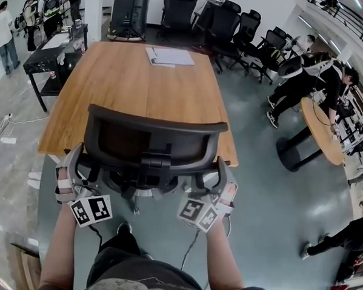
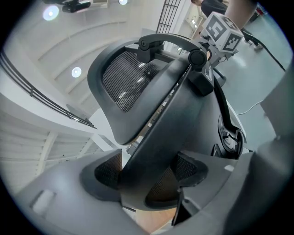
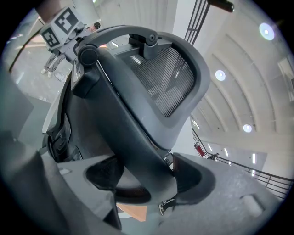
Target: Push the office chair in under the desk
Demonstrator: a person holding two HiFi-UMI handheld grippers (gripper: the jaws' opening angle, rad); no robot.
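Office chair (image 1: 151, 143) is standing at the near edge of the wooden tabletop (image 1: 142, 79), its black mesh backrest facing the person and overlapping that edge in the head view; how far the seat is reaching under cannot be made out. The left gripper (image 1: 71, 169) is clenching the chair's left armrest (image 2: 151, 137), the dark bar running straight between its jaws in the left gripper view, with both pads (image 2: 108, 167) pressing against it. The right gripper (image 1: 223, 180) is doing the same on the opposite armrest (image 3: 138, 137), its jaws closing on the bar from both sides. A stack of papers (image 1: 169, 56) is lying near the tabletop's far edge, well apart from the chair. More black chairs (image 1: 236, 29) are standing beyond the far end, and a person (image 1: 312, 81) is bending over a round table (image 1: 321, 133) off to the right.
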